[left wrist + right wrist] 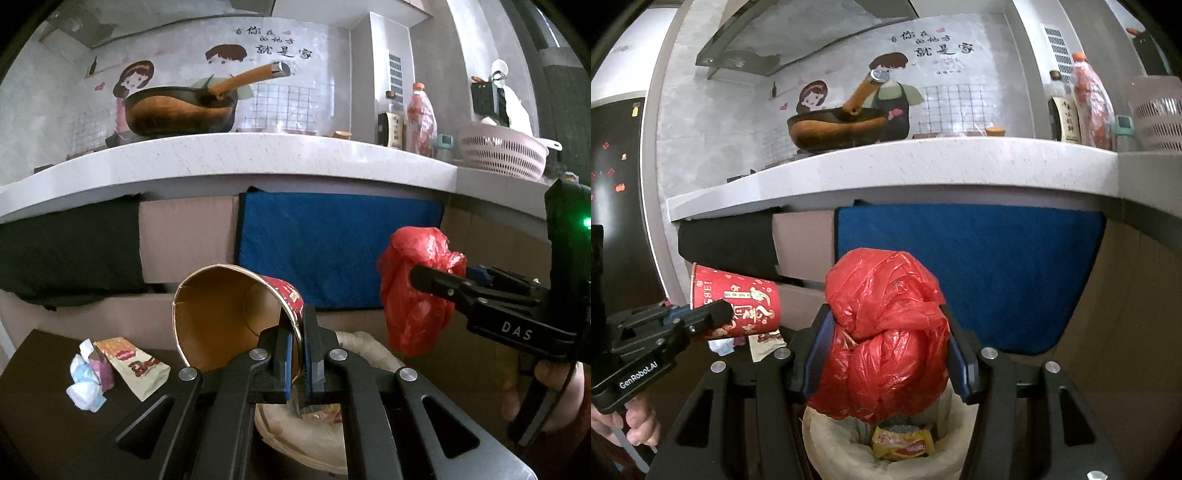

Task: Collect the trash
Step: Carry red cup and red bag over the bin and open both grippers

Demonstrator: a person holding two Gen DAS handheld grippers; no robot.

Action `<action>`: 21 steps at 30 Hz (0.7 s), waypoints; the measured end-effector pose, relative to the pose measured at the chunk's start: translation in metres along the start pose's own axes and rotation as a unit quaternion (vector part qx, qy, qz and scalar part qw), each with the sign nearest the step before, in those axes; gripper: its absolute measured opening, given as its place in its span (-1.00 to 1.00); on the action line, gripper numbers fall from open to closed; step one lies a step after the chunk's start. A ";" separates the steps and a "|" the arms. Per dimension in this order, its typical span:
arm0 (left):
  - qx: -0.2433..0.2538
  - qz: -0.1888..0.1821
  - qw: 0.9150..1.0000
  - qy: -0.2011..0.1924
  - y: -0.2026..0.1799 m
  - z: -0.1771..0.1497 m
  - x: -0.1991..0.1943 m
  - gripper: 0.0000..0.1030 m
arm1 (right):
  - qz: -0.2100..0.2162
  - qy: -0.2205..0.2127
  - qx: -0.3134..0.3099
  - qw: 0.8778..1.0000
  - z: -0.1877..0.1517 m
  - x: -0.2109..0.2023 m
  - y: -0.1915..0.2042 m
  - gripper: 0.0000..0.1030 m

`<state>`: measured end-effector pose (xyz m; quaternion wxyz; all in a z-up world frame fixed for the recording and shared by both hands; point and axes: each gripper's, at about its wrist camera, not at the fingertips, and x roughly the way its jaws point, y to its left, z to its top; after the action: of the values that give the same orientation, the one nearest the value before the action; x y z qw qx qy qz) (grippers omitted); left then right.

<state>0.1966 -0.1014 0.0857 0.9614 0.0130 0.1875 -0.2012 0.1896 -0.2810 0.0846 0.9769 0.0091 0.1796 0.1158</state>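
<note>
My left gripper is shut on the rim of a red paper cup, held tilted with its brown inside facing me; it also shows in the right wrist view. My right gripper is shut on a crumpled red plastic bag, held right above a bin with a beige liner. A yellow wrapper lies inside the bin. The bag also shows in the left wrist view, with the bin's rim below my left fingers.
A brown-and-white snack packet and a crumpled white wrapper lie on a dark surface at left. Behind are a blue cloth, a black cloth, cardboard, and a white counter carrying a wok, bottles and a pink colander.
</note>
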 end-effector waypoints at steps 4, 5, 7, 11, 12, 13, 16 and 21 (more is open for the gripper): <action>0.002 0.003 1.000 -0.010 -0.003 0.002 0.001 -0.92 | 0.000 0.009 0.005 1.000 -0.002 0.005 -0.005 0.00; 0.002 0.003 1.000 -0.013 -0.003 0.003 0.001 -0.92 | 0.000 0.011 0.006 1.000 -0.002 0.006 -0.006 0.00; 0.002 0.001 1.000 -0.017 -0.003 0.007 0.002 -0.92 | -0.001 0.015 0.007 1.000 -0.001 0.005 -0.007 0.00; -0.009 -0.009 1.000 -0.009 0.001 0.008 0.008 -0.92 | -0.010 0.019 -0.002 1.000 0.001 0.003 -0.005 0.00; -0.009 -0.010 1.000 -0.004 0.001 0.007 0.011 -0.92 | -0.012 0.020 -0.003 1.000 0.001 0.004 -0.005 0.00; -0.008 -0.011 1.000 0.000 0.002 0.005 0.013 -0.92 | -0.012 0.022 -0.002 1.000 0.000 0.005 -0.005 0.00; -0.009 -0.016 1.000 0.010 0.003 0.001 0.021 -0.92 | -0.012 0.031 0.005 0.999 -0.003 0.012 -0.008 0.00; -0.013 -0.022 0.999 0.030 0.004 -0.009 0.036 -0.92 | -0.013 0.050 0.010 0.999 -0.012 0.029 -0.011 0.00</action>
<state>0.2257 -0.1105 0.0635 0.9508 0.0028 0.2192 -0.2190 0.2139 -0.2856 0.0632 0.9680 0.0105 0.2295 0.1014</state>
